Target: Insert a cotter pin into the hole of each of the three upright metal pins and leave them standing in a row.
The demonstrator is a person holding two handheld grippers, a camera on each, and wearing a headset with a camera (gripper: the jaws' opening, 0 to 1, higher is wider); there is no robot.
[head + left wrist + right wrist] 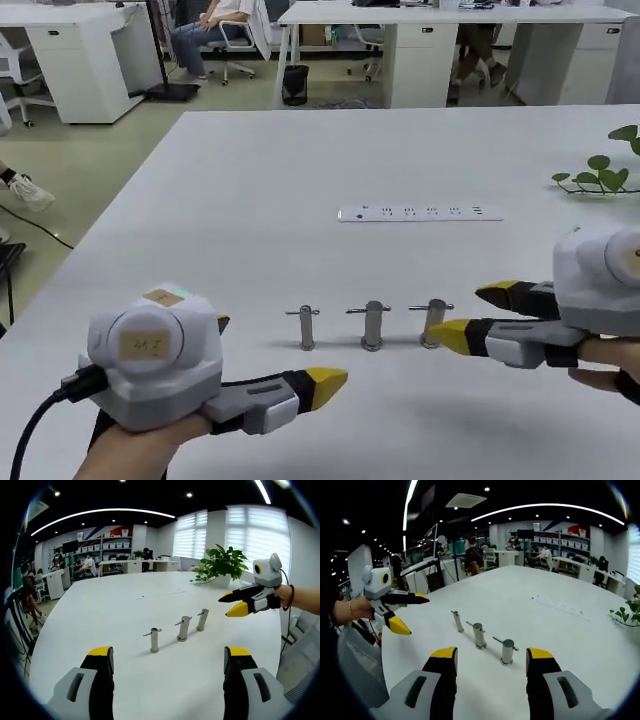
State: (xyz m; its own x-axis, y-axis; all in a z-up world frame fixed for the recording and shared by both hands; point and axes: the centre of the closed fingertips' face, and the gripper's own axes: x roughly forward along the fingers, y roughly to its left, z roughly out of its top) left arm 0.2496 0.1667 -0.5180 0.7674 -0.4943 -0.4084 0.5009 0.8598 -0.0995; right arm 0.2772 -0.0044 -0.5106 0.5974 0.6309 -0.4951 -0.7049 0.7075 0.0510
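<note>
The left gripper [275, 352] and right gripper [463, 314] hover over the white table [300, 170], both spread wide and grasping nothing. Between them the three metal pins [372, 325] stand in a row, each with a cotter pin [358, 311] through its top.

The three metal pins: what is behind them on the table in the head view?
A white power strip lies flat behind the pins, well apart. Plant leaves show far right. The right gripper covers the table beneath it.

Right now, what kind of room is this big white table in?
Most likely an open-plan office: white desks, a wheeled office chair, and a power strip lying on the table.
</note>
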